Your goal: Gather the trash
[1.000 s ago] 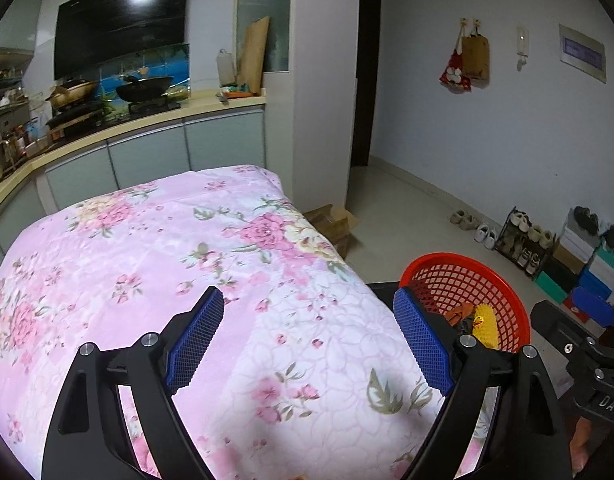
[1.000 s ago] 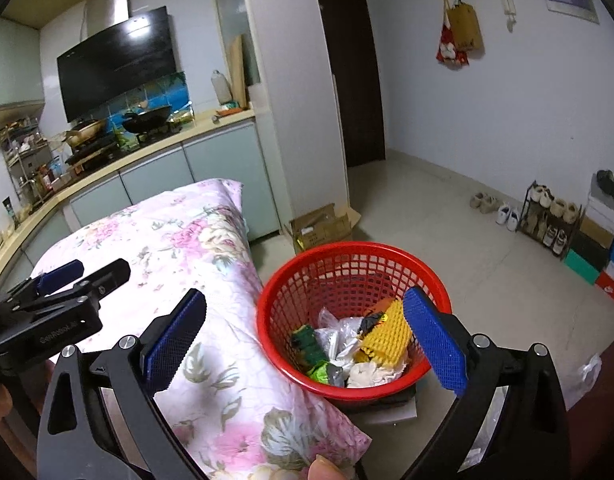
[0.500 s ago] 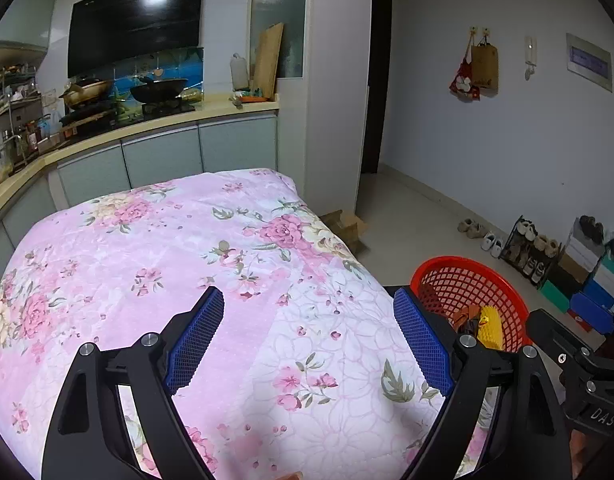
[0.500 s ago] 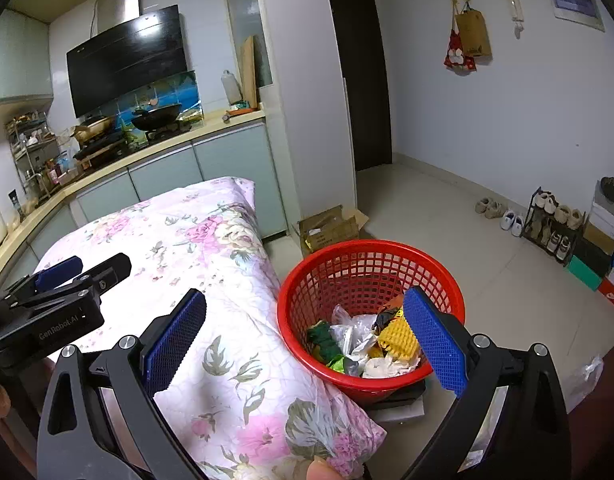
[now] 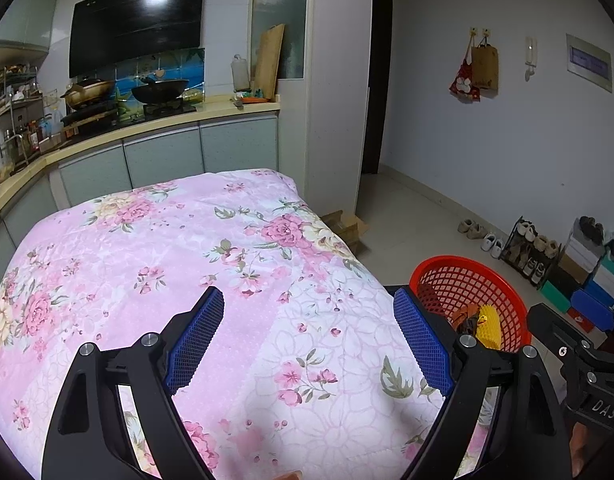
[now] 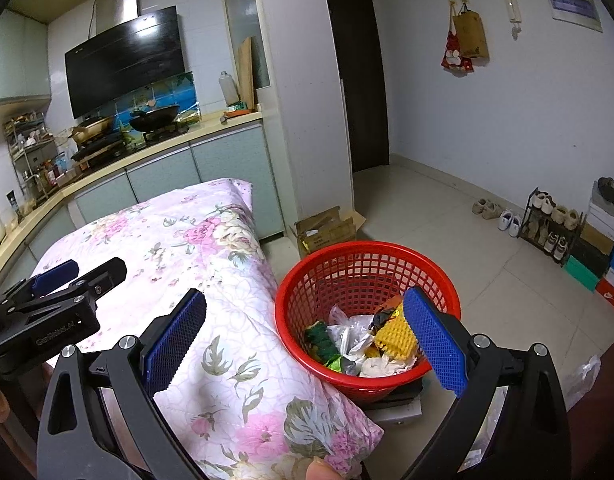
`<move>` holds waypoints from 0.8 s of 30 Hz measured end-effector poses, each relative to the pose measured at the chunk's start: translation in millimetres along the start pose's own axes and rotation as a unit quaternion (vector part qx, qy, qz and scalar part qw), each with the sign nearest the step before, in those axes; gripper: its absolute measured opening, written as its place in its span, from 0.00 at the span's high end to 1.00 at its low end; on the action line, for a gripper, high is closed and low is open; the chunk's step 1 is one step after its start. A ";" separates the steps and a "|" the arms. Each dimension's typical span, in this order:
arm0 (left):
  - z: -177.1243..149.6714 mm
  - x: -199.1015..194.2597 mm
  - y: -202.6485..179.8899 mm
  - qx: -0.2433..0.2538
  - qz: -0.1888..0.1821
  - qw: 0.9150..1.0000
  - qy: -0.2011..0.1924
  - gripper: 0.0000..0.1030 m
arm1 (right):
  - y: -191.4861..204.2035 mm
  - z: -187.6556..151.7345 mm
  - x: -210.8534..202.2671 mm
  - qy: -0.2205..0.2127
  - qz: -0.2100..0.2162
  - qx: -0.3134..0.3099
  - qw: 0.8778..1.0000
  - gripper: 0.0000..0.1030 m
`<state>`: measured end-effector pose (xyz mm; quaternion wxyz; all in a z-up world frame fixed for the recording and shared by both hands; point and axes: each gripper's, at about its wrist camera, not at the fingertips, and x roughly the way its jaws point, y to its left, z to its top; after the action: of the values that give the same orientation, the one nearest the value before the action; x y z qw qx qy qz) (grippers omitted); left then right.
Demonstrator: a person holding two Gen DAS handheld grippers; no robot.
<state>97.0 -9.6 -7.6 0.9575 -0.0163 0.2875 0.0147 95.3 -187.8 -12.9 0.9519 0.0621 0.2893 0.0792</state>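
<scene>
A red mesh basket (image 6: pixel 367 264) stands beside the right edge of the table covered with a pink floral cloth (image 6: pixel 211 248). It holds trash (image 6: pixel 371 340): a yellow foam net, crumpled plastic, green and orange wrappers. In the left wrist view the basket (image 5: pixel 467 284) shows at lower right. My left gripper (image 5: pixel 307 340) is open and empty above the cloth (image 5: pixel 187 260). My right gripper (image 6: pixel 303 340) is open and empty, hovering over the table edge and basket. The left gripper also shows in the right wrist view (image 6: pixel 59 284).
A kitchen counter (image 5: pixel 147 128) with woks runs behind the table. A cardboard box (image 6: pixel 327 232) lies on the floor beyond the basket. A shoe rack (image 6: pixel 551 224) and stacked boxes line the right wall. A dark doorway (image 6: pixel 355 72) is at the back.
Both grippers have drawn back and up a little; the basket and table look smaller and farther. Both stay open and empty.
</scene>
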 end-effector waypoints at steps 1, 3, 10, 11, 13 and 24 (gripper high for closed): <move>0.2 0.1 -0.2 0.001 0.000 1.000 0.000 0.18 | -0.5 0.0 0.3 0.001 -0.001 0.001 1.000 0.07; 0.6 0.2 -0.4 0.000 0.000 1.000 0.000 0.18 | -1.9 -0.7 0.6 0.003 -0.002 0.003 1.000 0.07; 0.0 -0.4 -0.5 0.001 -0.002 1.000 -0.001 0.18 | -4.7 0.2 0.7 0.005 -0.004 0.007 1.000 0.07; -0.3 -0.6 -0.9 0.001 -0.002 1.000 -0.001 0.18 | -5.3 0.4 0.6 0.005 -0.004 0.007 1.000 0.07; -0.1 -0.7 -1.8 0.002 -0.003 1.000 0.000 0.18 | -5.4 0.1 0.4 0.005 -0.005 0.007 1.000 0.07; 0.4 -1.1 -6.0 0.005 -0.008 1.000 0.001 0.18 | -8.8 1.1 -0.8 0.006 -0.007 0.010 1.000 0.07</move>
<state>96.6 -15.6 -6.5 0.9575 -0.0140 0.2880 0.0059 96.3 -196.7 -13.0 0.9499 0.0690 0.2967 0.0699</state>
